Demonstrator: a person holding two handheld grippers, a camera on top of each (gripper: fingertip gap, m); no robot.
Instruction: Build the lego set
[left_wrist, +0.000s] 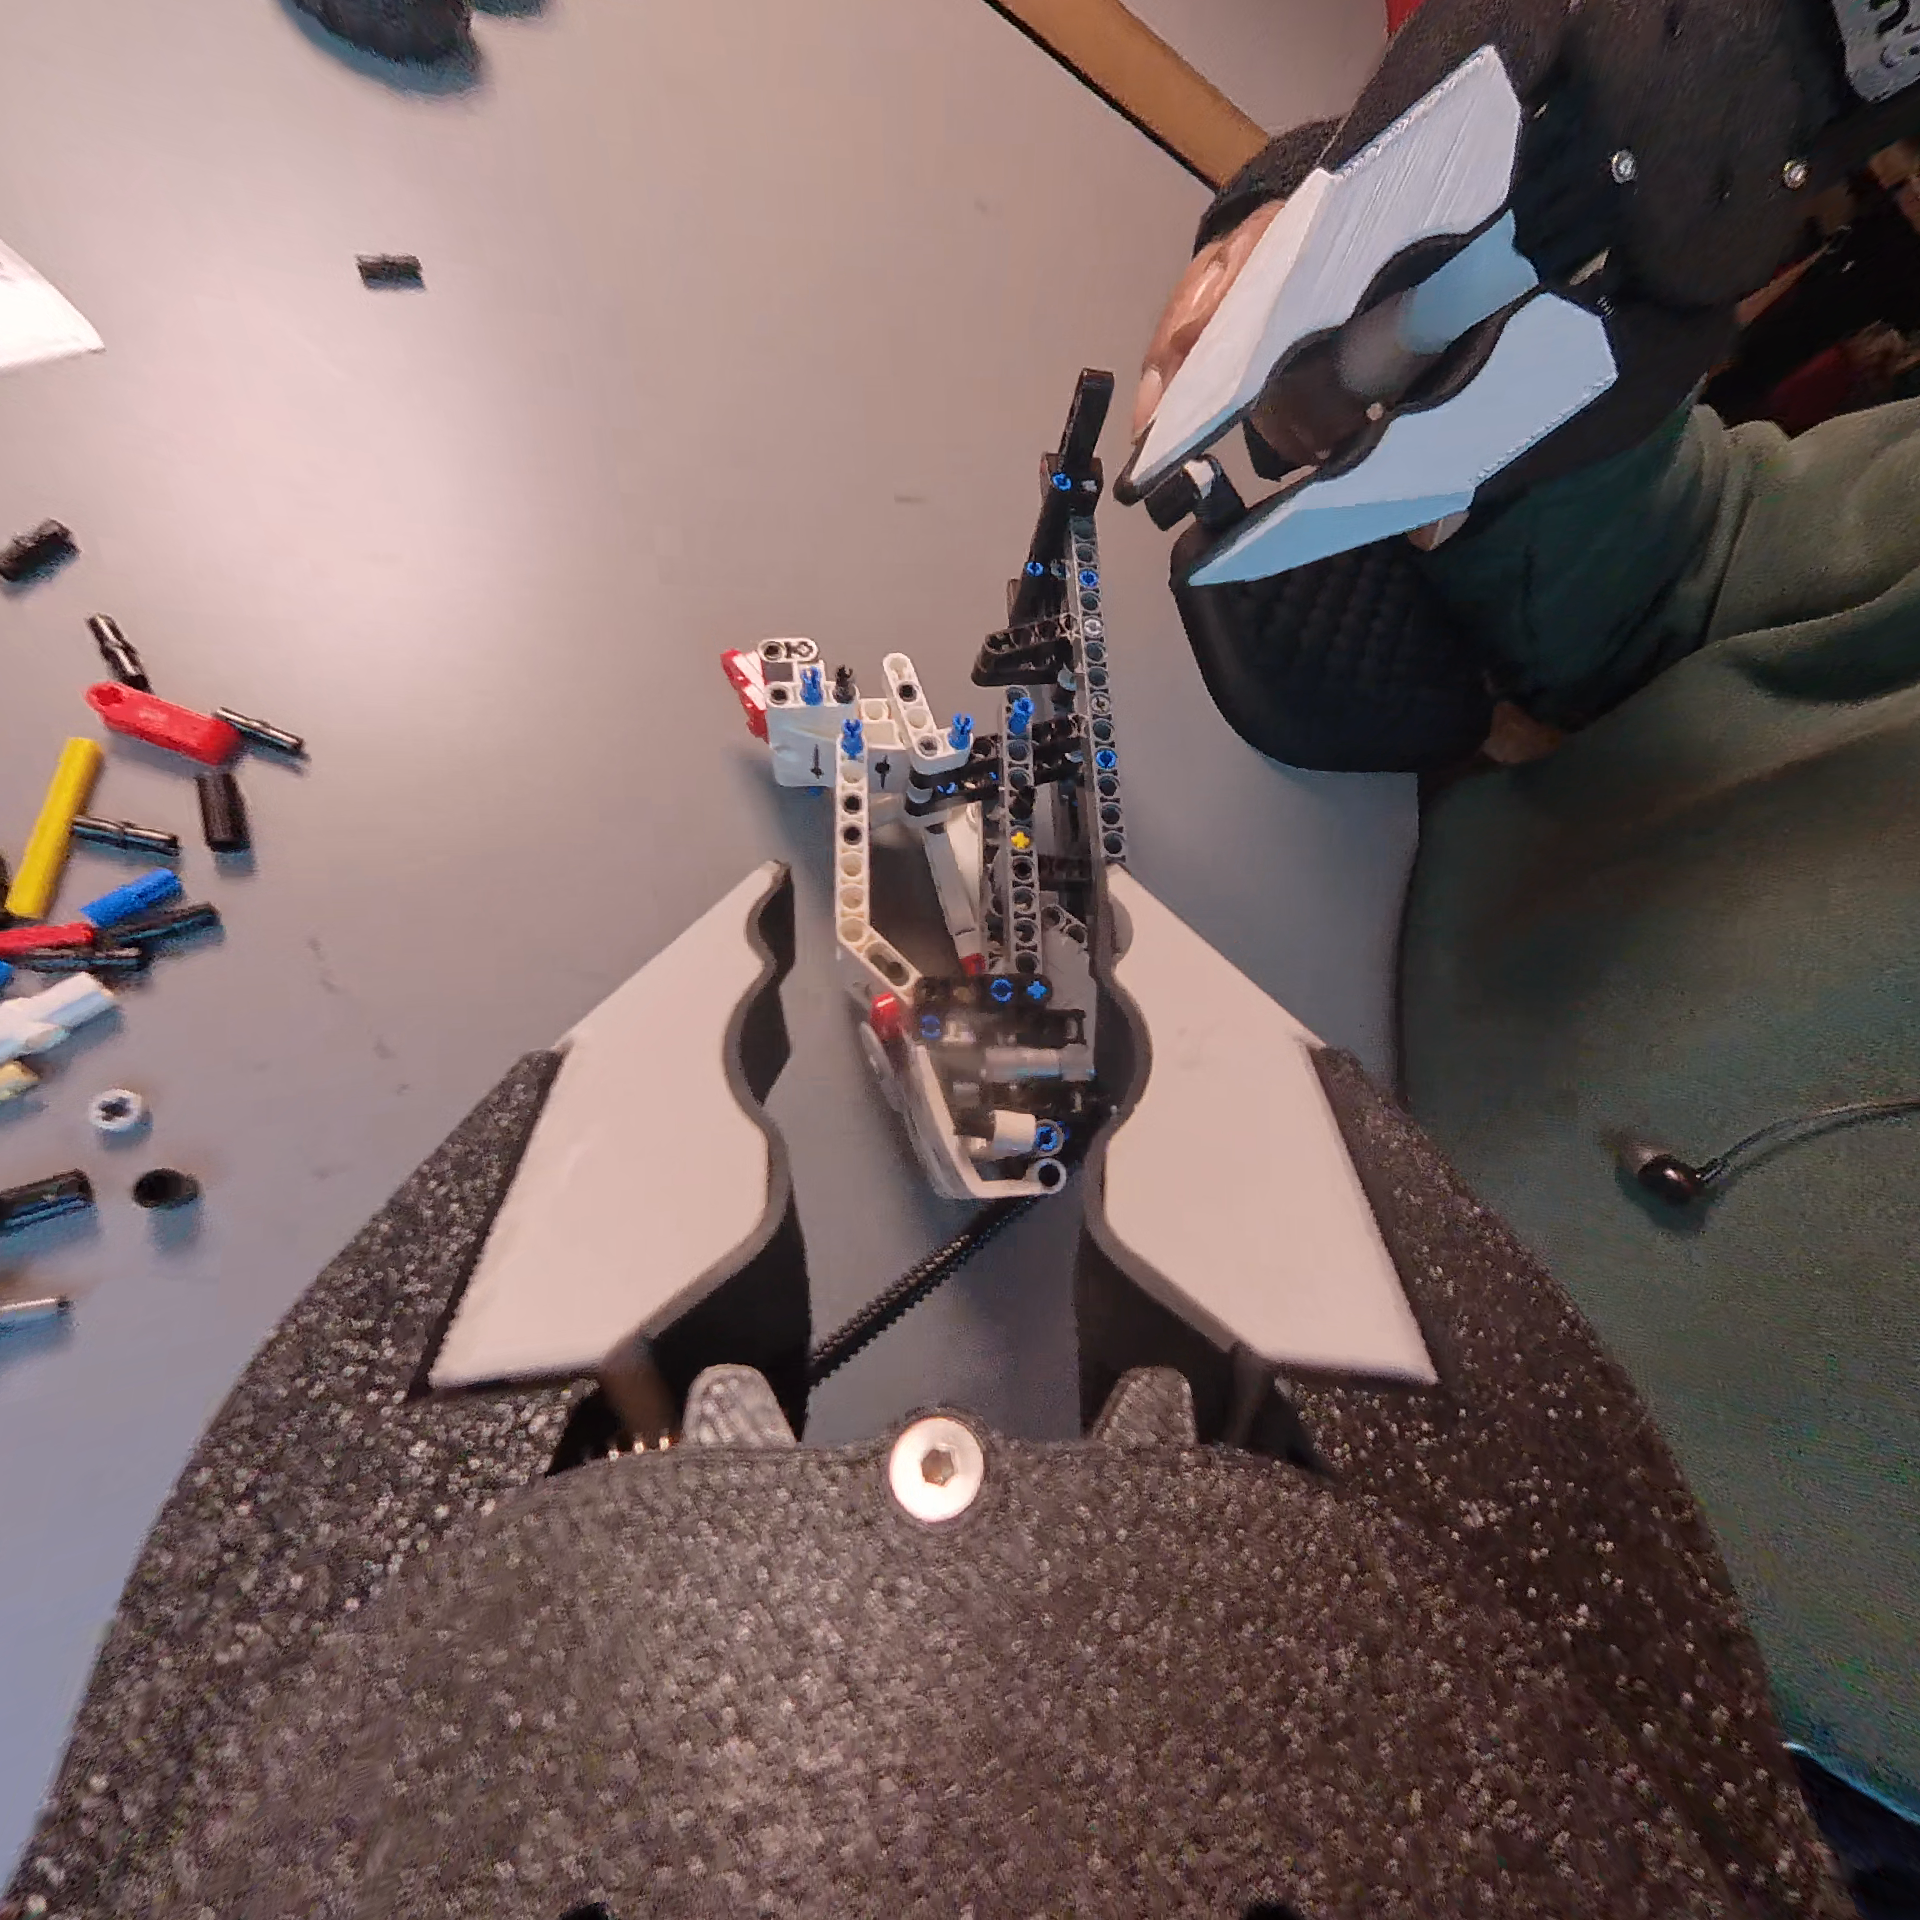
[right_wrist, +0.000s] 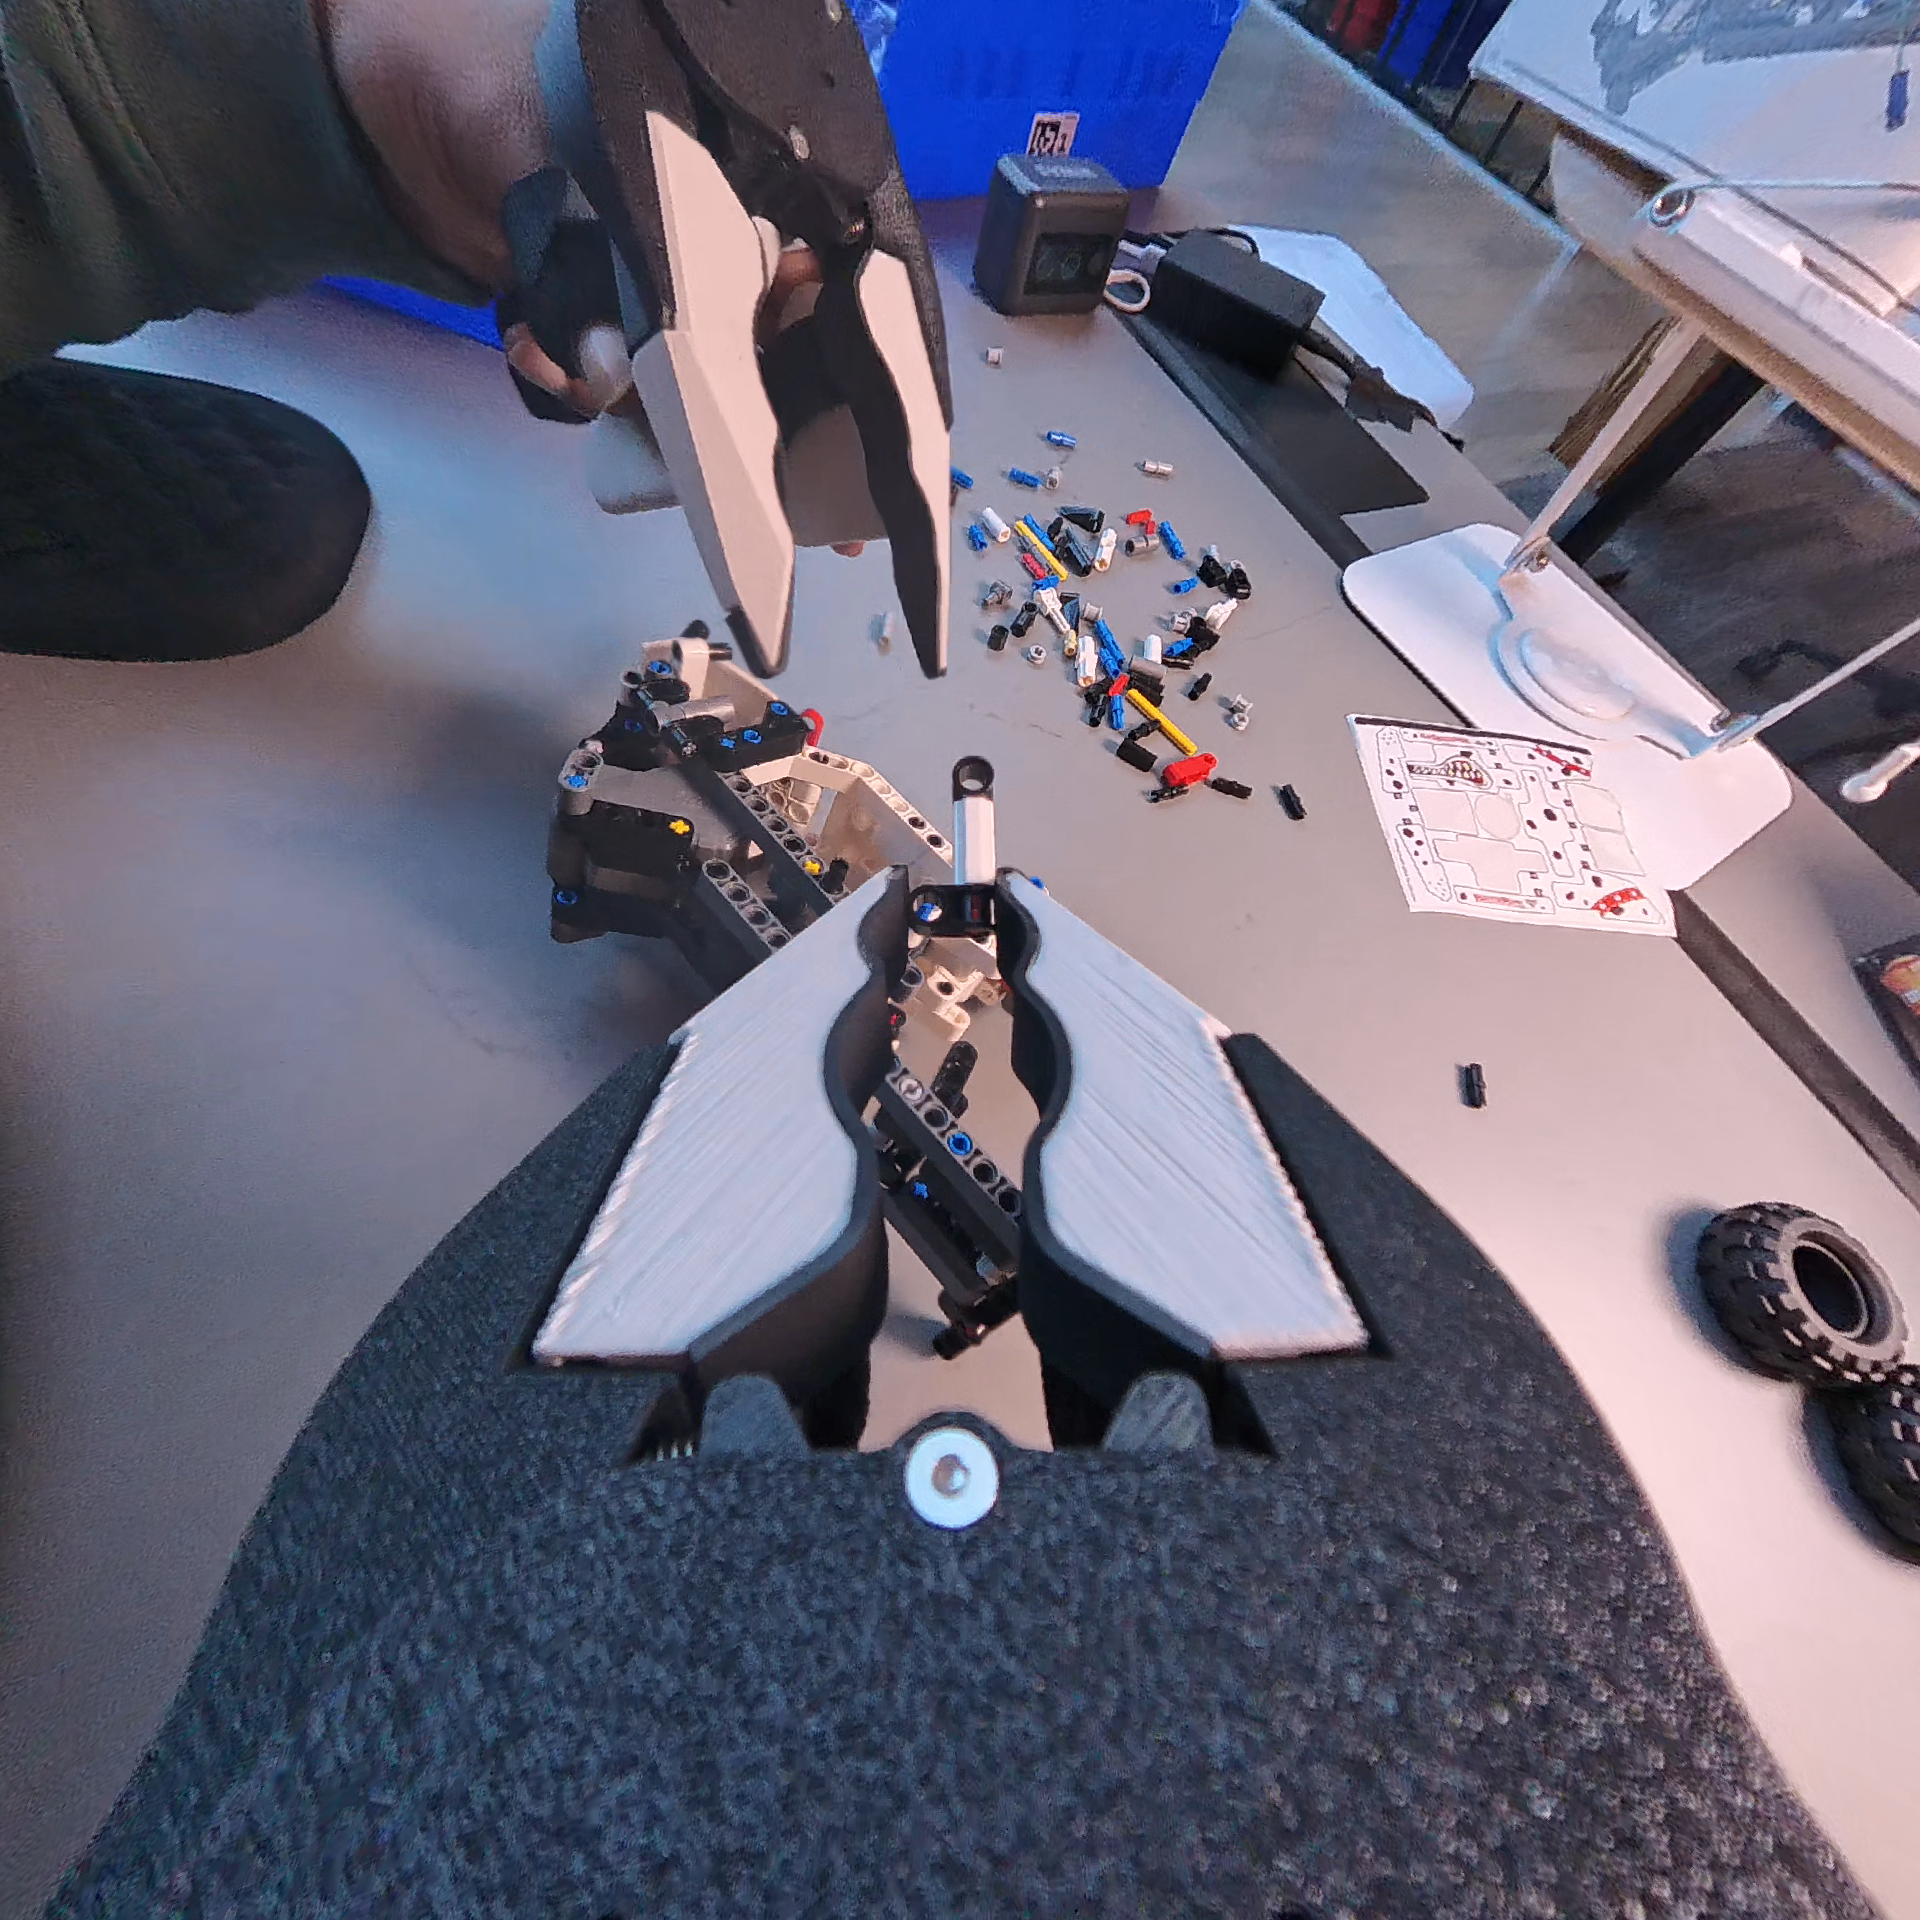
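Observation:
The half-built Lego model (left_wrist: 987, 883), of white, grey and black beams with blue pins, lies on the grey table (left_wrist: 520, 468). My left gripper (left_wrist: 948, 883) is open; the model's near end lies between its fingers, unclamped. In the right wrist view the left gripper (right_wrist: 852, 655) hovers just above the model (right_wrist: 727, 821). My right gripper (right_wrist: 956, 894) is shut on a small shock-absorber piece (right_wrist: 971, 831) with a white barrel and black ends, held over the model. In the left wrist view the right gripper (left_wrist: 1169, 520) holds the piece (left_wrist: 1195, 488) near the model's far black tip.
A pile of loose small parts (right_wrist: 1112, 613) lies beyond the model, also at the left (left_wrist: 104, 883). A sticker sheet (right_wrist: 1507, 831), a white stand base (right_wrist: 1455, 603) and two black tyres (right_wrist: 1808, 1299) are on the right. A person's green sleeve (left_wrist: 1662, 935) is close by. Some 9 cm of space lies between my two pairs of fingers.

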